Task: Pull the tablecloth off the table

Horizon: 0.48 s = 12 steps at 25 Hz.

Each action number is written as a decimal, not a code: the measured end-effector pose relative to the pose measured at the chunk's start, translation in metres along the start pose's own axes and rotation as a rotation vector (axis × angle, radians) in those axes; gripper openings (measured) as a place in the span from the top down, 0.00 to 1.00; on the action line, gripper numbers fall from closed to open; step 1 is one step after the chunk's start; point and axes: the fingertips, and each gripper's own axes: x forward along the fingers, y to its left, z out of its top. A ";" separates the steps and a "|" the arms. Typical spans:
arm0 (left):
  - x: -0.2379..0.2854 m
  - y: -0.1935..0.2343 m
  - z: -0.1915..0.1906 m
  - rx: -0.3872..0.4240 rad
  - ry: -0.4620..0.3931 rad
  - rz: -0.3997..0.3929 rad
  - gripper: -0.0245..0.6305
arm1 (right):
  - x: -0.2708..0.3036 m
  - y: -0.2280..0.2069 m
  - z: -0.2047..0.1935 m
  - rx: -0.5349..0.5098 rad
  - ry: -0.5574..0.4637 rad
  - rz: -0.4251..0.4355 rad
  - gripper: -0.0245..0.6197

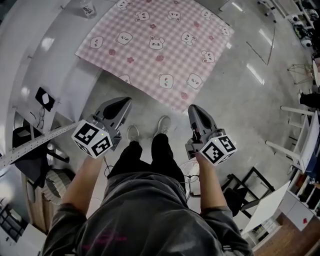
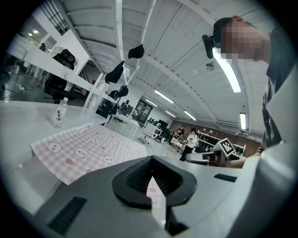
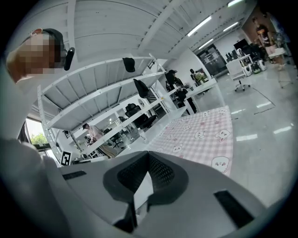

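While L gripper (image 1: 121,103), R gripper (image 1: 195,110) jaws sit together, tablecloth (image 1: 160,45) lies skewed, corner toward R gripper.

Right claw (image 3: 148,153): jaws together at the tips, nothing between them. Tablecloth (image 3: 200,135): pink check, bear faces, spread flat on white counter (image 3: 160,126), well apart from the claw. White shelving (image 3: 93,109) beyond, left.

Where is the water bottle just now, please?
Head view, top left: the bottle stands on the white table, just left of the pink tablecloth, near its far end.
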 end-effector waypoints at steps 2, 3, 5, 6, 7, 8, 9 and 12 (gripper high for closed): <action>0.012 0.004 -0.008 -0.019 0.006 0.011 0.96 | 0.007 -0.016 -0.004 -0.001 0.020 0.007 0.96; 0.017 0.006 -0.012 -0.031 0.009 0.013 0.96 | 0.010 -0.023 -0.005 0.000 0.031 0.006 0.96; 0.028 0.009 -0.019 -0.045 0.012 0.014 0.96 | 0.015 -0.040 -0.007 0.001 0.051 -0.004 0.96; 0.034 0.011 -0.023 -0.048 0.012 0.016 0.96 | 0.018 -0.049 -0.007 0.002 0.060 -0.011 0.96; 0.040 0.013 -0.027 -0.051 0.013 0.020 0.96 | 0.020 -0.058 -0.008 0.002 0.069 -0.017 0.96; 0.046 0.016 -0.031 -0.055 0.013 0.026 0.96 | 0.023 -0.067 -0.008 0.003 0.077 -0.022 0.96; 0.052 0.019 -0.034 -0.060 0.015 0.032 0.96 | 0.026 -0.076 -0.008 0.004 0.084 -0.025 0.96; 0.068 0.029 -0.052 -0.081 0.031 0.051 0.96 | 0.034 -0.101 -0.011 0.007 0.099 -0.034 0.96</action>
